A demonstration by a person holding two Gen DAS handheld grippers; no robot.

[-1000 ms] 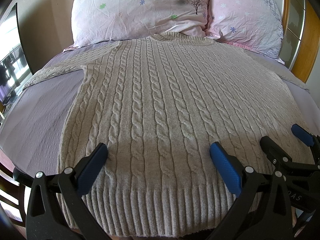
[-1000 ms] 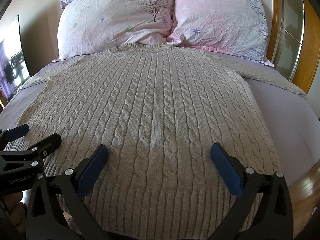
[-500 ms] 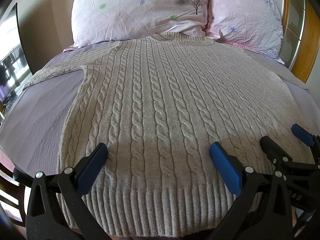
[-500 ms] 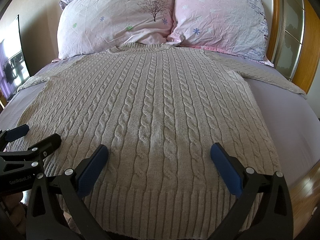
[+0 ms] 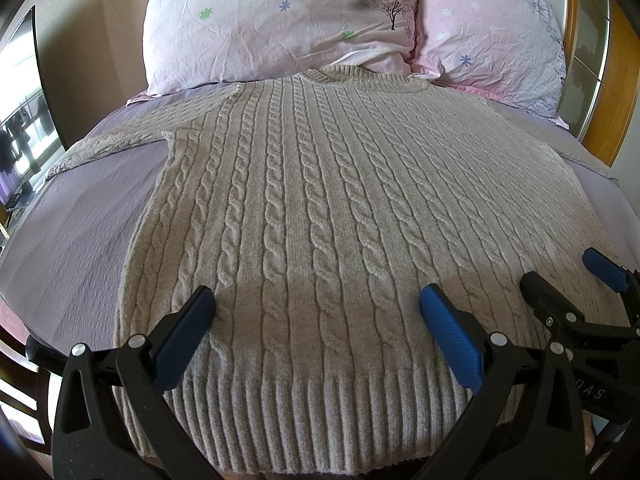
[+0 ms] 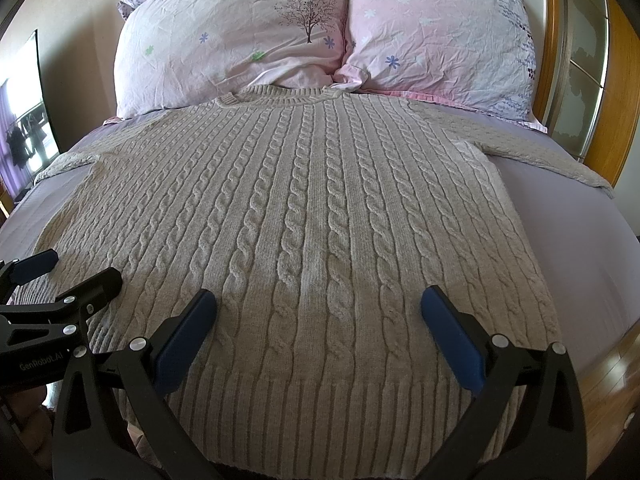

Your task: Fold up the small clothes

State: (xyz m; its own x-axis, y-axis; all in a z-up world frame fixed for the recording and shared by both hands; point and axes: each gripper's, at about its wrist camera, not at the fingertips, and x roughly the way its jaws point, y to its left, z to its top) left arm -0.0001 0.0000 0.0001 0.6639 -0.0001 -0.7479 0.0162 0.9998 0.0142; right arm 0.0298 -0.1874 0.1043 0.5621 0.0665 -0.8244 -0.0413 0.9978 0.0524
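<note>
A beige cable-knit sweater (image 5: 316, 200) lies flat and spread out on the bed, collar toward the pillows, ribbed hem nearest me; it also shows in the right wrist view (image 6: 304, 216). Its sleeves stretch out to both sides. My left gripper (image 5: 316, 308) is open, hovering just above the hem's left half, holding nothing. My right gripper (image 6: 318, 310) is open above the hem's right half, empty. Each gripper shows at the edge of the other's view: the right gripper (image 5: 568, 280) and the left gripper (image 6: 76, 276).
Two pink floral pillows (image 5: 276, 20) (image 6: 436, 28) lean at the head of the bed. A lilac sheet (image 5: 80, 220) covers the mattress. A wooden headboard frame (image 6: 612, 100) stands at the right. A dark screen (image 5: 20, 92) stands at the left.
</note>
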